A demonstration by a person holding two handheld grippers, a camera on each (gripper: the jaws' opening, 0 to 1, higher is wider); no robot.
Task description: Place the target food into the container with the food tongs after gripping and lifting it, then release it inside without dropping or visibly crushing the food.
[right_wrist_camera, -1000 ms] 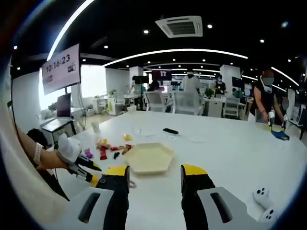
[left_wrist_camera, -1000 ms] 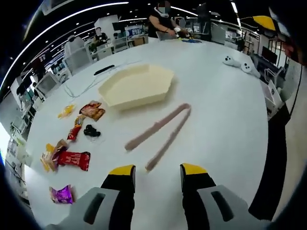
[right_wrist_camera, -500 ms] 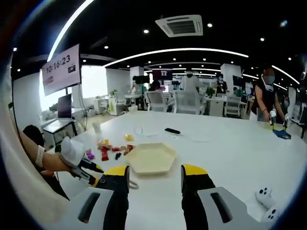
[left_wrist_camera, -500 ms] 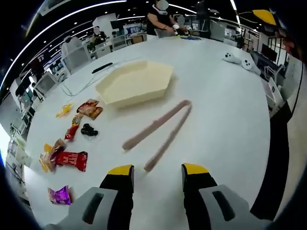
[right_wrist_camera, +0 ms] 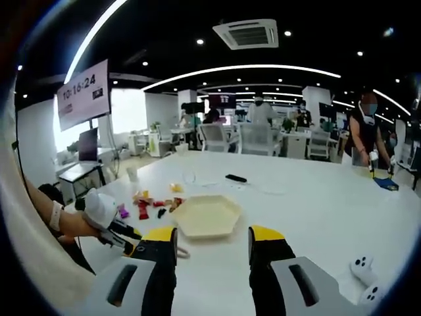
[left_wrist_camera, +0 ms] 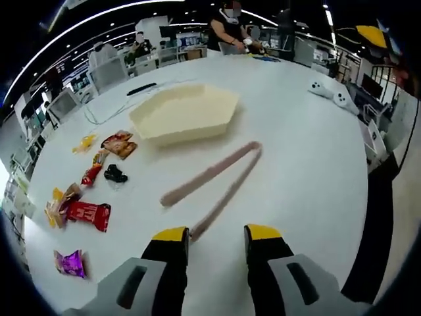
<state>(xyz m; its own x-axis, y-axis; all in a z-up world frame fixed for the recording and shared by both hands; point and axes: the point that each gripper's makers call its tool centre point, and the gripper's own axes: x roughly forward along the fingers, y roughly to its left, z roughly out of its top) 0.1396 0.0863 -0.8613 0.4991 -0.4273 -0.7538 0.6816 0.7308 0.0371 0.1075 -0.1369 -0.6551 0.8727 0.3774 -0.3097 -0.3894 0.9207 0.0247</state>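
Pink-brown food tongs (left_wrist_camera: 214,180) lie flat on the white table (left_wrist_camera: 302,164), their free ends pointing at my left gripper (left_wrist_camera: 216,236), which is open just short of them. Beyond the tongs sits a cream hexagonal container (left_wrist_camera: 184,114), also seen in the right gripper view (right_wrist_camera: 206,215). Several wrapped snacks lie to the left: a red packet (left_wrist_camera: 87,212), a purple one (left_wrist_camera: 68,262), a small black item (left_wrist_camera: 115,174). My right gripper (right_wrist_camera: 211,238) is open and holds nothing, well back from the container. The left gripper (right_wrist_camera: 122,236), held by a hand, shows at the lower left of the right gripper view.
A black remote (left_wrist_camera: 142,88) and a thin cable lie behind the container. White game controllers (left_wrist_camera: 332,93) rest at the far right of the table. A person stands at the far edge (left_wrist_camera: 231,26). Desks, chairs and other people stand beyond the table.
The left gripper has moved closer to the tongs' free ends, which now lie just ahead of its jaws. The right gripper view is nearly unchanged.
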